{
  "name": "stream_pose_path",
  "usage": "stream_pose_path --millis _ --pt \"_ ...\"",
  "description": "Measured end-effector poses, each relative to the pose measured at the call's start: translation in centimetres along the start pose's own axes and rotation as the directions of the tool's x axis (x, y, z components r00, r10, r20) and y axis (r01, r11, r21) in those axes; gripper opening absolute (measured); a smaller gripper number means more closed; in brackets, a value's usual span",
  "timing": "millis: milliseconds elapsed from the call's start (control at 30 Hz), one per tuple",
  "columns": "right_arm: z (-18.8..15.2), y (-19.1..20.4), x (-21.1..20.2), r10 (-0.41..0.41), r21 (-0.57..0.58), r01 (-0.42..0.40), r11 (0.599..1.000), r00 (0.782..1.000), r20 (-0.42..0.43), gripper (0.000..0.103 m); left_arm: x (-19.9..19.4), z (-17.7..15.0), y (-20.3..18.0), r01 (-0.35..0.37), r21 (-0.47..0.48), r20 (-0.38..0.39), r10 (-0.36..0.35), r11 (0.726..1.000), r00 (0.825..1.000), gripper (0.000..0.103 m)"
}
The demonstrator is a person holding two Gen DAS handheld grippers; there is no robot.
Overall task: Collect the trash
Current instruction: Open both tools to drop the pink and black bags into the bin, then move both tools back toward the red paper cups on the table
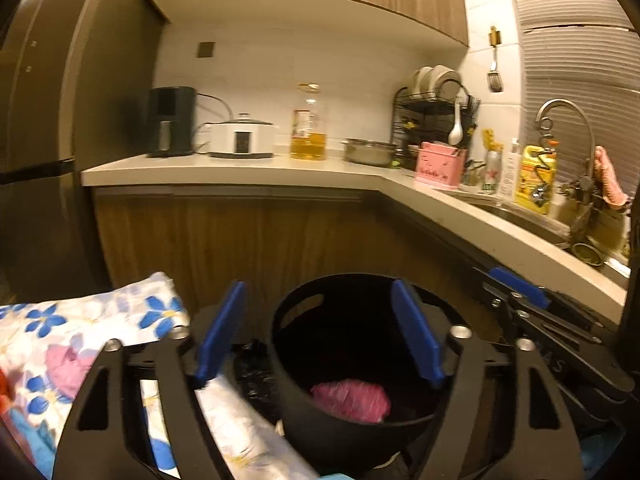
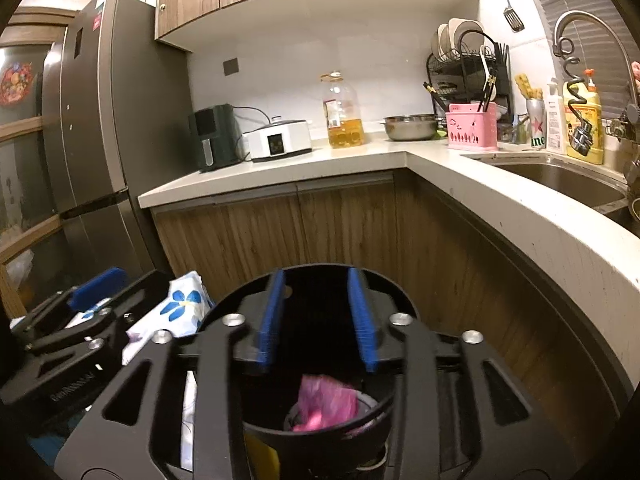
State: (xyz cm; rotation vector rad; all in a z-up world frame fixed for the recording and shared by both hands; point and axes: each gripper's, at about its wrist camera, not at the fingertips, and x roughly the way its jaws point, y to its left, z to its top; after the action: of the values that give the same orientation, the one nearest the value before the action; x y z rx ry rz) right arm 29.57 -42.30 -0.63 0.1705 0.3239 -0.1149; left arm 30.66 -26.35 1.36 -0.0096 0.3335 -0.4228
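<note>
From where I stand, the left tool (image 1: 318, 332) has its blue pads spread wide and nothing pinched between them. Just to its left and partly under its left finger lies a white plastic bag printed with blue and pink flowers (image 1: 92, 332), probably kept there to take the rubbish. Straight ahead of and below both tools sits a round black plastic bin (image 1: 344, 412), and the two tools hover side by side over its mouth, which suits dropping things in from above. The right tool (image 2: 318, 320) stands at the left tool's right, its pads about half apart and empty. The trash itself, a crumpled pink plastic bag (image 2: 326, 404), lies at the bottom of the bin, below and between the right tool's pads, touching neither. It looks thin, wrinkled and glossy, loosely bunched. My guess is that it is already collected.
</note>
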Motion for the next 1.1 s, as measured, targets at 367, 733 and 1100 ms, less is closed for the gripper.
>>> stream_pose_path --millis 367,733,1100 --pt "-1.6 1.8 -3.3 -0.025 -0.03 0.025 0.999 1.0 0.013 0.071 -4.5 -1.7 1.5 -0.119 -0.018 -0.006 0.119 0.993 0.993 0.096" --pt "-3.2 3.9 -7.3 -0.047 -0.043 0.048 0.998 0.999 0.025 0.076 -9.8 -3.9 3.3 -0.183 -0.047 -0.016 0.182 0.982 0.983 0.097" --pt "-5.6 6.8 -10.9 -0.03 -0.048 0.032 0.998 0.999 0.031 0.076 -14.8 -5.8 5.2 -0.228 -0.068 -0.01 0.228 0.971 0.974 0.097"
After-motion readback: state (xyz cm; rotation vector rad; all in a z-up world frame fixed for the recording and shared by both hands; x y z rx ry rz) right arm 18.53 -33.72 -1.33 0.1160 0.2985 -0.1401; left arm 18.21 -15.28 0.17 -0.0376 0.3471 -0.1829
